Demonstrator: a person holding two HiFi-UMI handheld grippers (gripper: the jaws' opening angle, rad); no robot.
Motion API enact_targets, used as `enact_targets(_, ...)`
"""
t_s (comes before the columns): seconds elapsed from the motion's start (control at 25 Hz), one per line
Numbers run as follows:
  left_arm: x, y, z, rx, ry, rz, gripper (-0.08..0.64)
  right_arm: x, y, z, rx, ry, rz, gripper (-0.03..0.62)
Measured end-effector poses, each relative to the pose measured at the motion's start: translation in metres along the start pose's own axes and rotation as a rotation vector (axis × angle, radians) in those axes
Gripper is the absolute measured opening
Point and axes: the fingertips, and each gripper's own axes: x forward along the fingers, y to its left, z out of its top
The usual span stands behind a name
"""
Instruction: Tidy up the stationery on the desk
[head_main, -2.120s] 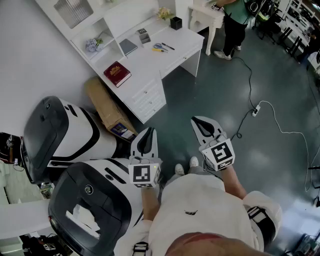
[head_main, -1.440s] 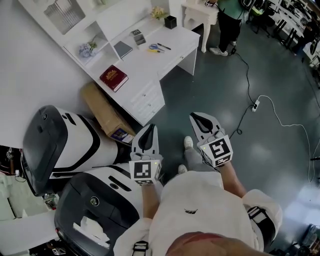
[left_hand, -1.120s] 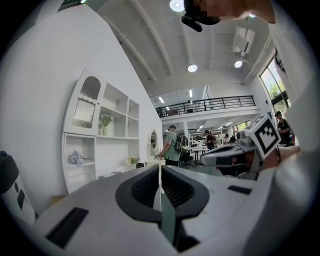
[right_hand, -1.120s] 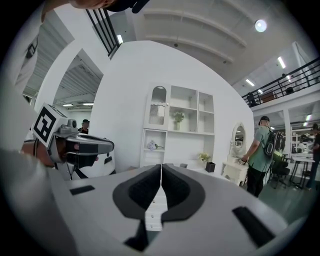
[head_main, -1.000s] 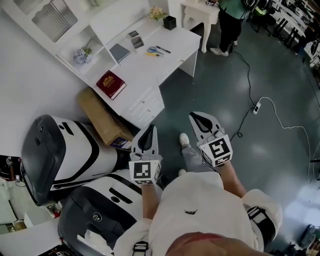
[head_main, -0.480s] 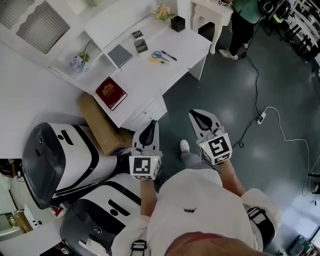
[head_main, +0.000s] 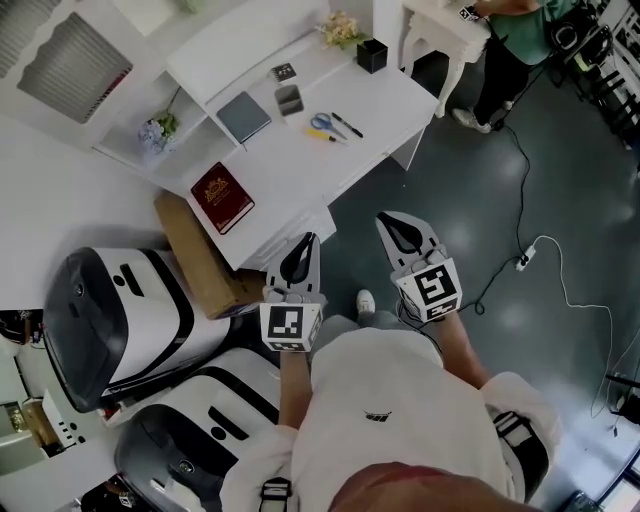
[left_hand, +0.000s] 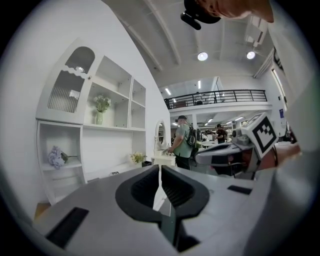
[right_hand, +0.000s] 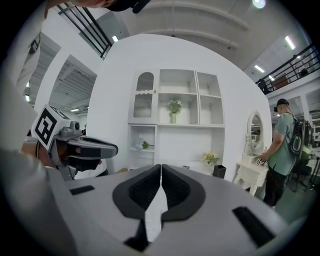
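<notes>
**Layout, taken from the white wooden desk (head_main: 300, 175).**
- **Left end:** the dark red hardcover book (head_main: 222, 197) lies on the desk, near the front edge.
- **Back:** behind the book lies the flat grey notebook (head_main: 245, 116), with the small grey metal box (head_main: 289, 99) just to its right.
- **Middle:** the blue-handled scissors (head_main: 321, 122) and the black pen (head_main: 347, 125) lie side by side, right of that box.
- **Right back corner:** the black square pen holder (head_main: 372, 55) stands here.
- **Floor at the left end:** the brown cardboard carton (head_main: 195, 255) lies against the desk.
- **Before the front edge:** you hold your left gripper (head_main: 311, 238) and right gripper (head_main: 382, 216) here, and the left one is nearer the desk.
</notes>
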Motion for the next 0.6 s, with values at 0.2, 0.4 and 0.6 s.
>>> enact_targets(0.2,0.027,0.013,0.003,0.0,0.012,0.009,0.0,0.026,-0.018,0.004,0.009,-0.008,0.015,-0.003)
enact_targets(0.4,0.05,0.028,0.0,-0.001,0.016,0.014,0.0,0.051,-0.031,0.003,0.011,-0.004,0.022,-0.003)
enact_targets(0.6,0.074,0.045,-0.004,-0.007,0.013,0.012,0.0,0.077,-0.044,-0.003,0.009,0.01,0.018,-0.003)
